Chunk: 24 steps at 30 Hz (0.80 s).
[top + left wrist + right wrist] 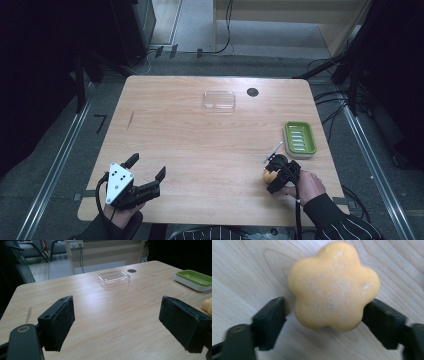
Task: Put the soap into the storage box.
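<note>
One orange flower-shaped soap (333,286) lay on the wooden table (200,145), near its front right corner, between the two black jaws of the right gripper (272,176). In the right gripper view the right jaw appeared to touch the soap's edge, while a narrow gap seemed to remain at the left jaw; whether the pads pressed on the soap could not be told. The soap rested flat, its five lobes turned upward. Just beyond the soap, toward the table's right edge, stood a green soap dish (299,138) with a ribbed insert, and a small thin stick (273,151) lay between dish and soap. Well beyond the soap, near the table's far edge, sat a clear plastic lid (219,100), with a dark round hole (252,92) beside it. Far to the left of the soap, the left gripper (148,168) hovered at the table's front left, its jaws spread wide with nothing between them.
</note>
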{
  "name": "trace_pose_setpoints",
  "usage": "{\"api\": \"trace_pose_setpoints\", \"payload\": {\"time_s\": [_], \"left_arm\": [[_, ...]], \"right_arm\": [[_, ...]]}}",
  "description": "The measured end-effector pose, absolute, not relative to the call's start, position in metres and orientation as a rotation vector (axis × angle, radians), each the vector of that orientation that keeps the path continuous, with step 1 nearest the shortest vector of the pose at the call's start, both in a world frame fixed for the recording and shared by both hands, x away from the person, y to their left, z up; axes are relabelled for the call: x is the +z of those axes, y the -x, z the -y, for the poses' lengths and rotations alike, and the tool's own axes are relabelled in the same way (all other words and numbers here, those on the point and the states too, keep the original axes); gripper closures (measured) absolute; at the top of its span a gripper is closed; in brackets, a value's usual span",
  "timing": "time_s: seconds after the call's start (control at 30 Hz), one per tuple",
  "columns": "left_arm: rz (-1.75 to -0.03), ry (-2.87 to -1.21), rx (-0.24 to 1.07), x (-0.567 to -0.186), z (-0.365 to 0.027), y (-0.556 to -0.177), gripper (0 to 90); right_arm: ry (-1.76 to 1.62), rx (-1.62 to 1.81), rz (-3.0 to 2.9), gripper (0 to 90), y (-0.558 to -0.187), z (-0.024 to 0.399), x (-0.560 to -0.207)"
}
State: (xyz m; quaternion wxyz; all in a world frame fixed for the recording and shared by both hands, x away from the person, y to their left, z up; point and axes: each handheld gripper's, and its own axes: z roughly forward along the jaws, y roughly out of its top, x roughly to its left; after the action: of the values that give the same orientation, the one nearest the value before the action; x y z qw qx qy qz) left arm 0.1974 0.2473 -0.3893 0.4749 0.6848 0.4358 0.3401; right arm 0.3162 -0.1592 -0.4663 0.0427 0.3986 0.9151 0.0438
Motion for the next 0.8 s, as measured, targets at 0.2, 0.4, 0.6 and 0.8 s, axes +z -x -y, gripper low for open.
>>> {"api": "trace_pose_setpoints", "payload": {"time_s": [0.2,0.4,0.6,0.8], "left_arm": [[-1.065,-1.671,0.83,-0.3893,-0.2475,-0.1973,13.7],[-1.065,-1.671,0.83,-0.3892,-0.2476,-0.1972,13.7],[-1.065,-1.672,0.831,-0.3893,-0.2474,-0.1973,13.7],[-1.067,-1.674,0.832,-0.3893,-0.2473,-0.1973,13.7]], "right_arm": [[-1.231,0.135,-2.774,35.8,-0.3177,0.1619,-0.4646],[-1.212,0.135,-2.798,39.3,-0.3184,0.1637,-0.4644],[-1.255,0.166,-2.824,30.8,-0.3205,0.1641,-0.4647],[-1.274,0.16,-2.789,28.9,-0.3241,0.1633,-0.4638]]}}
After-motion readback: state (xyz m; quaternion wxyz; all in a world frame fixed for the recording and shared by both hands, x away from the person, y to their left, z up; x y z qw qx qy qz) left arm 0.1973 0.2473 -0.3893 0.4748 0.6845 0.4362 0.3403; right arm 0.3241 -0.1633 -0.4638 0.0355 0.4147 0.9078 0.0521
